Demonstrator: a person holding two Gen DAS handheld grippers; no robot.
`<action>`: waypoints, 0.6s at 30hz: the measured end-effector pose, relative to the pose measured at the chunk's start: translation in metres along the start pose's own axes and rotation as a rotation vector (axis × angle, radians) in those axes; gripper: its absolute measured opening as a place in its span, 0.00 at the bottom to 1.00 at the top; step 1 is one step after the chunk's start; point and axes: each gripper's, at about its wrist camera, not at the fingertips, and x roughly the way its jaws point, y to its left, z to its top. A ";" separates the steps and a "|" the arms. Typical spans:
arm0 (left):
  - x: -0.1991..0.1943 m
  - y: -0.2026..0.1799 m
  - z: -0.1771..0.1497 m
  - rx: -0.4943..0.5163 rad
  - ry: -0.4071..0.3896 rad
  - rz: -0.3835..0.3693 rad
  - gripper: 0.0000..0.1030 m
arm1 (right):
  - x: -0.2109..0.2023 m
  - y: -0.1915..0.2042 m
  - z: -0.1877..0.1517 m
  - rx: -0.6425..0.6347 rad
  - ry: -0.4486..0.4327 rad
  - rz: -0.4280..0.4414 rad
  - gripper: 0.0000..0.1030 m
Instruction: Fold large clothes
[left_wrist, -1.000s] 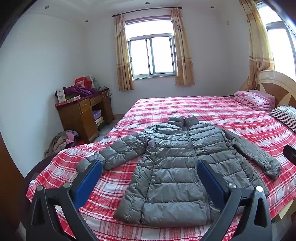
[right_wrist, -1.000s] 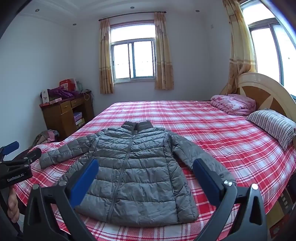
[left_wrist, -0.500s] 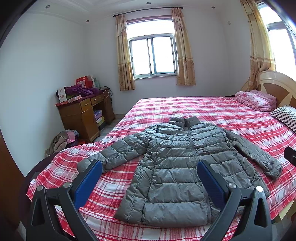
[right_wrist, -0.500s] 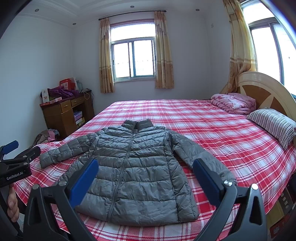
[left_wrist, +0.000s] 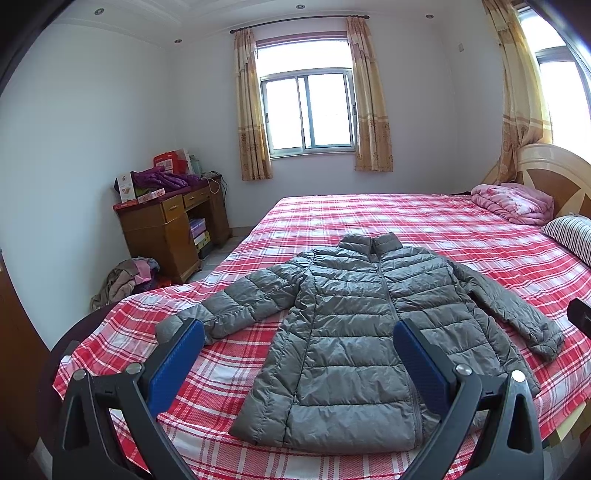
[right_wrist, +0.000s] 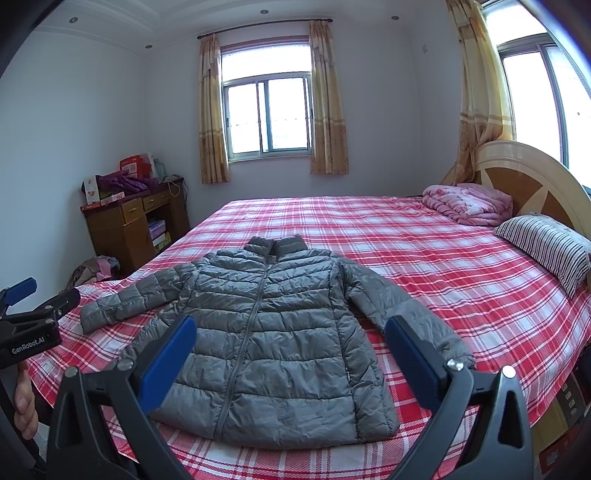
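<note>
A grey quilted puffer jacket lies flat and zipped on the red plaid bed, collar away from me, both sleeves spread out to the sides. My left gripper hovers open above the near edge of the bed, in front of the jacket's hem and left sleeve, with nothing between its blue pads. My right gripper is likewise open and holds nothing, hanging over the jacket's lower half. The left gripper also shows at the left edge of the right wrist view, held by a hand.
A folded pink quilt and a striped pillow lie by the headboard at the right. A wooden desk with boxes and purple clothes stands against the left wall, a heap of clothes on the floor beside it.
Both views have shifted very slightly; the jacket lies as before and both grippers stay open.
</note>
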 end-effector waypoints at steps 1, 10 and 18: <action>0.000 0.000 0.000 -0.001 0.000 0.000 0.99 | 0.000 0.000 0.000 0.000 0.000 -0.001 1.00; 0.001 0.003 0.002 -0.004 0.005 0.000 0.99 | 0.001 0.002 -0.001 -0.001 0.005 0.003 1.00; 0.002 0.005 0.003 -0.007 0.008 0.001 0.99 | 0.002 0.003 -0.001 -0.001 0.011 0.005 1.00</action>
